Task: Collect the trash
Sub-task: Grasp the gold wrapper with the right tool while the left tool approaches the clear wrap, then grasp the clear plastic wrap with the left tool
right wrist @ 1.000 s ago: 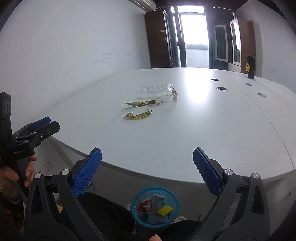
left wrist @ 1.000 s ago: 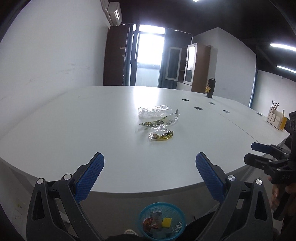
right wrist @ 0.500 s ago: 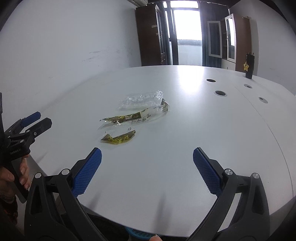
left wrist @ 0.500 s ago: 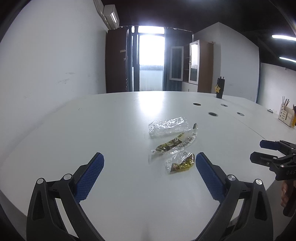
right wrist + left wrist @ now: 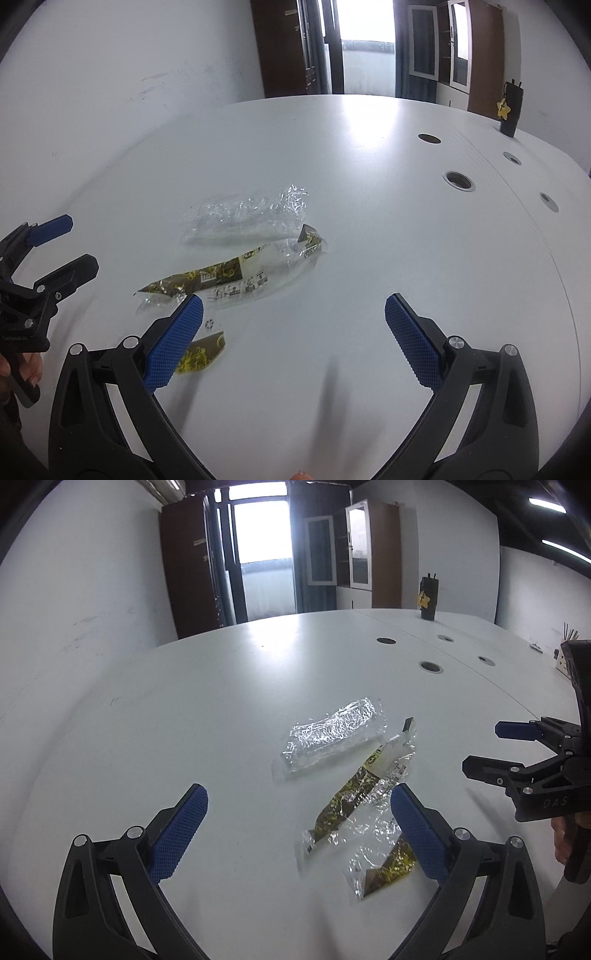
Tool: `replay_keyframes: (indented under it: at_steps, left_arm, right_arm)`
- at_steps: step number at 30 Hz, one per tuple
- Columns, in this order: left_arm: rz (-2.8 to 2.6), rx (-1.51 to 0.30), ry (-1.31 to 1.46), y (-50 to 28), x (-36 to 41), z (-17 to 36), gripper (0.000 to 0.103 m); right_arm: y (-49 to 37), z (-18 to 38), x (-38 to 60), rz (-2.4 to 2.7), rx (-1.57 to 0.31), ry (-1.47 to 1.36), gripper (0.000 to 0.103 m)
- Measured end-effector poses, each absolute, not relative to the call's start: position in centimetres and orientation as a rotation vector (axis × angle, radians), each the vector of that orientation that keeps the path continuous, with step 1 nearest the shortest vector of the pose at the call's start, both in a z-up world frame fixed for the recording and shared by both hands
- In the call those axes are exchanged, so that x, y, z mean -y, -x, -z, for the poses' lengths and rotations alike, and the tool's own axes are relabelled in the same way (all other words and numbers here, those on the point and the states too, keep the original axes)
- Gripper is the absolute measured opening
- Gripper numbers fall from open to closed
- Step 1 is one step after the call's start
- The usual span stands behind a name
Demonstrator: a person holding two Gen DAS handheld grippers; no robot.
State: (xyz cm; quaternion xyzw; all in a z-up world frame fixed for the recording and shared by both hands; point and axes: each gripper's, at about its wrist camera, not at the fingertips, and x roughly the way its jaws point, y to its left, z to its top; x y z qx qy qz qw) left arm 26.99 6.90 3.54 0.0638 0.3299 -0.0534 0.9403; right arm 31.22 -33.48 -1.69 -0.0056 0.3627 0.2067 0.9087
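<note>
Three wrappers lie on the white table (image 5: 147,720). A clear crinkled wrapper (image 5: 334,734) (image 5: 247,218) is farthest. A long gold-and-clear wrapper (image 5: 364,786) (image 5: 236,275) lies beside it. A small gold wrapper (image 5: 384,867) (image 5: 201,352) is nearest, partly behind a blue pad in both views. My left gripper (image 5: 295,830) is open just above the table, the long and small wrappers near its right pad. My right gripper (image 5: 291,339) is open, with the small wrapper at its left pad. Each gripper shows in the other's view: the right gripper (image 5: 517,749), the left gripper (image 5: 55,251).
Round cable holes (image 5: 430,667) (image 5: 459,180) dot the table's right side. A dark cup with a yellow star (image 5: 428,598) (image 5: 511,107) stands far back. A white holder with sticks (image 5: 567,653) sits at the right edge. A hand (image 5: 565,834) grips the right tool.
Both grippers have moved forward over the table and down toward the wrappers. The blue basket below the table edge, seen a second ago, is out of view.
</note>
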Motion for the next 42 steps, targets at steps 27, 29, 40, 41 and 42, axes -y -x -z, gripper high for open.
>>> replay_keyframes:
  at_steps: [27, 29, 40, 41, 42]
  left_arm:
    - [0.241, -0.942, -0.444, -41.9, -4.3, 2.4, 0.097]
    - [0.266, -0.958, -0.450, -42.4, -3.8, 2.7, 0.096]
    - [0.285, -0.992, -0.293, -41.8, -3.3, 2.0, 0.047]
    - [0.275, -0.975, -0.266, -40.9, -3.4, 1.6, 0.045]
    - [0.262, -0.956, -0.246, -40.0, -3.6, 1.2, 0.044]
  right_arm:
    - [-40.4, 6.6, 30.2, -0.580, -0.941, 0.038, 0.011]
    - [-39.8, 6.5, 30.7, -0.589, -0.942, 0.043, 0.009]
    - [-37.4, 5.7, 34.1, -0.570, -0.907, 0.040, 0.009]
    - [-36.6, 5.5, 34.4, -0.569, -0.895, 0.041, 0.009]
    - [-36.0, 5.3, 34.7, -0.566, -0.883, 0.043, 0.009]
